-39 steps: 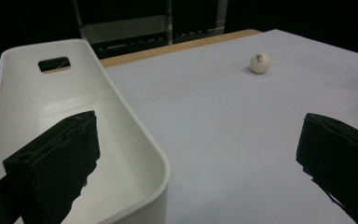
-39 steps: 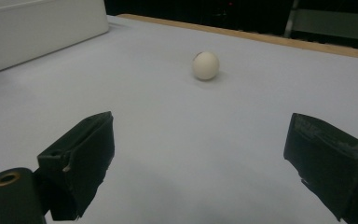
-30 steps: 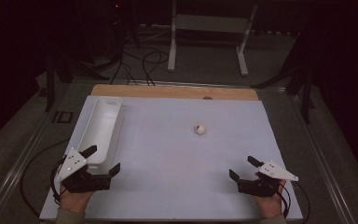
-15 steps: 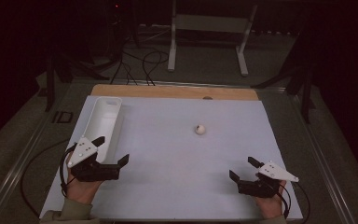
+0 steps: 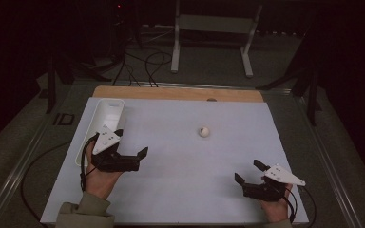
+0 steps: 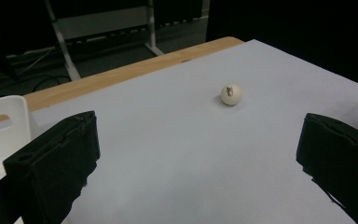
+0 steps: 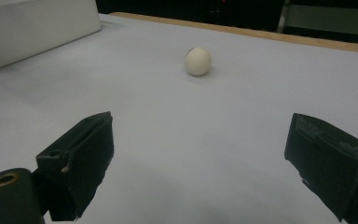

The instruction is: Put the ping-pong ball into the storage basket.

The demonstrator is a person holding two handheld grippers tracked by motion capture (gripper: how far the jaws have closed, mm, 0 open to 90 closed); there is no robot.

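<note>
High view: your counter (image 5: 180, 190) is a broad pale sheet, with a long white tray (image 5: 105, 114) along its left edge. Your left claw (image 5: 133, 151) hovers just beside that tray with jaws spread wide and empty; your right claw (image 5: 248, 173) sits near the front right corner, equally wide. Between them, farther back, the small white ball (image 5: 203, 132) lies alone, ahead and rightward of the left claw, probably nearer the right.
</note>
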